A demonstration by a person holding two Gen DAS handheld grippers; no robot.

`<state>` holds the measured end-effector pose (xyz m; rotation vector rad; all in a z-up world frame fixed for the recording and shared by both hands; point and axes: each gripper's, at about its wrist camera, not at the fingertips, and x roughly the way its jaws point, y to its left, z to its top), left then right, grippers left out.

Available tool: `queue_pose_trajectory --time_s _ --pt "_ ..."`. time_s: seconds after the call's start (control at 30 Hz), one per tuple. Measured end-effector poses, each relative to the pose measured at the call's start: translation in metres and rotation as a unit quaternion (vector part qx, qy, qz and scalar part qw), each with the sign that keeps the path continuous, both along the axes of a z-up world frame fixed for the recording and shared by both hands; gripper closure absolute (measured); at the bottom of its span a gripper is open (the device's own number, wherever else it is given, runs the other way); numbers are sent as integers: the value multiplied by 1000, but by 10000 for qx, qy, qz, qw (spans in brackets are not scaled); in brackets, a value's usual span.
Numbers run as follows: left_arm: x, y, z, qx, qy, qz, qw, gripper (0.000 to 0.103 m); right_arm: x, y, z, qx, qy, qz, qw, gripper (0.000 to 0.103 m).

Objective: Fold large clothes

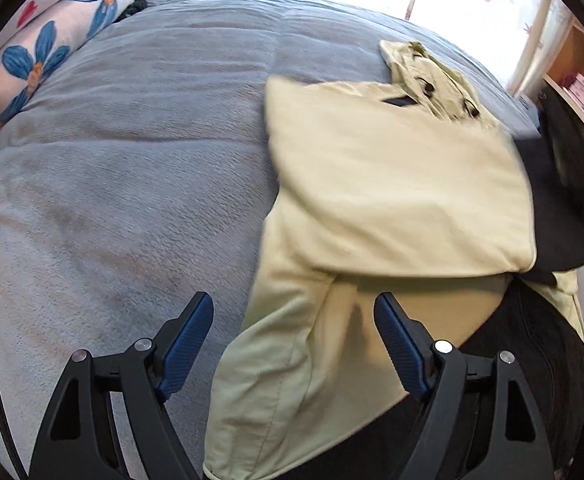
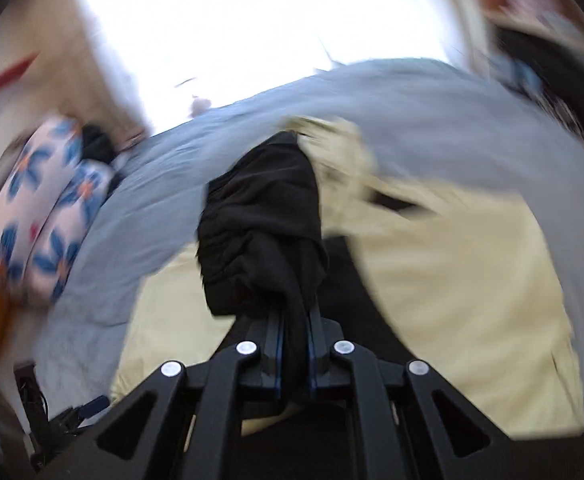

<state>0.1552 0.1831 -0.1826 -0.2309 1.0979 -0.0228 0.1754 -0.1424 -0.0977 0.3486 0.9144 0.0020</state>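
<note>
— Two tools, so why is the left tool [image 1: 294, 344] idle?
— Its jaws gape, holding nothing, above the pale jacket [image 1: 392, 184] lying on the bed [image 1: 132, 160], probably awaiting a fold.
— And the right tool [image 2: 294, 344]?
— Clamped tight on a black garment [image 2: 260, 224], lifting it off the jacket.

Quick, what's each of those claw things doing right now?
Left gripper: open, holding nothing, above the pale yellow garment.
Right gripper: shut on black cloth.

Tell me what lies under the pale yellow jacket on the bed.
The pale yellow jacket rests on the grey blanket, with black fabric showing at its near and right edges. How far that fabric runs beneath is covered.
</note>
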Motion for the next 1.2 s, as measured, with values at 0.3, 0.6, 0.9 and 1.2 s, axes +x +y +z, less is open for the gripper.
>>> queue_pose_trajectory --time_s 0.3,0.6,0.9,1.2 --pt "-1 -3 32 -216 -190 -525 9982 22 -44 -82 -37 683 713 -470 9940 44" --pt "83 -5 4 -111 448 -390 9982 22 33 -10 -16 -462 499 509 9964 42" --pt "121 -16 -29 -64 696 -230 9973 77 58 64 -66 -2719 969 1241 9494 42" --pt "102 0 -4 241 2 -42 9997 98 34 -32 -37 -1234 359 57 9917 81"
